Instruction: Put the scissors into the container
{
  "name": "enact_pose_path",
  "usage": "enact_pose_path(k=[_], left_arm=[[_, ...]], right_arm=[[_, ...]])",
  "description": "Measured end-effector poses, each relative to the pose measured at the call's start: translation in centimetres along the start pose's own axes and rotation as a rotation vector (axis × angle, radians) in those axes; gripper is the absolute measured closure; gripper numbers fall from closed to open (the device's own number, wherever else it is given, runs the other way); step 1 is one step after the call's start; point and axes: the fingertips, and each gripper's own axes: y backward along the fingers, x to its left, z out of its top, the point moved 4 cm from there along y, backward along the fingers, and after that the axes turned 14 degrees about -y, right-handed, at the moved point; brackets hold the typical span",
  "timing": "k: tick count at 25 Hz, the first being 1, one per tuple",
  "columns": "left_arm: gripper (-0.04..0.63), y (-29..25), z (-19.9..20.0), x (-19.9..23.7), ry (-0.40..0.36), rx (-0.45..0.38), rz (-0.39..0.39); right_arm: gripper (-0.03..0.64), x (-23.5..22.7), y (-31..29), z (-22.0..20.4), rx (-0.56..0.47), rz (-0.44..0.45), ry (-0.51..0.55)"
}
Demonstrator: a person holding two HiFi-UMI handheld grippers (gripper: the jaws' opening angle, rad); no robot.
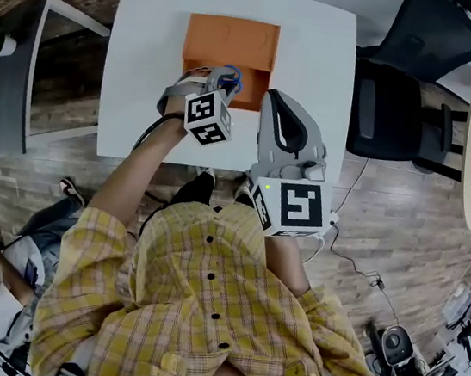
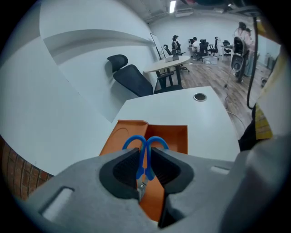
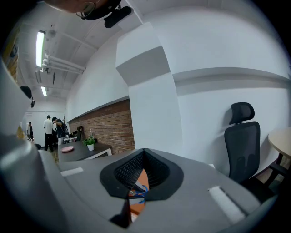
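scissors [image 2: 133, 141]: blue-handled, metal-bladed, clamped between left gripper [image 2: 144, 153] jaws | container [image 2: 173, 136]: orange, beyond jaw tips | right gripper [image 3: 143, 157]: closed, empty

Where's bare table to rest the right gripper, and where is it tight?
Bare table lies either side of the orange container, out to the table's left and right edges. It is tight at the container's near edge: the left gripper holds the scissors there, with the right gripper close beside it.

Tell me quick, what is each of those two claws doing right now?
Left gripper: closed on the blue scissors.
Right gripper: closed, holding nothing.
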Motion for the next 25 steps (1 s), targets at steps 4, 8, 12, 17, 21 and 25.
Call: enact_pose_path(k=[4,8,12,17,21,25], left_arm=[[0.511,-0.9,0.0,-0.9,-0.031,0.000,-0.050],[0.511,-2.0,-0.5,-1.5,-0.047,0.003,-0.085],[0.509,-2.7,-0.5,-1.7,-0.060,0.006,-0.113],[0.509,-3.7,-0.3,-2.2,-0.068,0.005,-0.144],[0.509,-4.3,-0.5,-2.4,-0.075,0.013,-0.160],[0.509,-5.0,-1.1,-2.7,-0.091,0.022,-0.174]], right_arm=[[0.614,-0.3,0.1,-0.2,0.003,-0.010,-0.005],[0.614,-0.5,0.0,-0.3,0.003,-0.026,-0.007],[0.614,-0.9,0.0,-0.4,0.004,-0.036,-0.010],[0.614,-1.4,0.1,-0.5,0.001,-0.050,-0.016],[0.614,-1.4,0.1,-0.3,0.004,-0.051,-0.012],[0.614,-1.1,0.0,-0.8,0.008,-0.054,-0.009]])
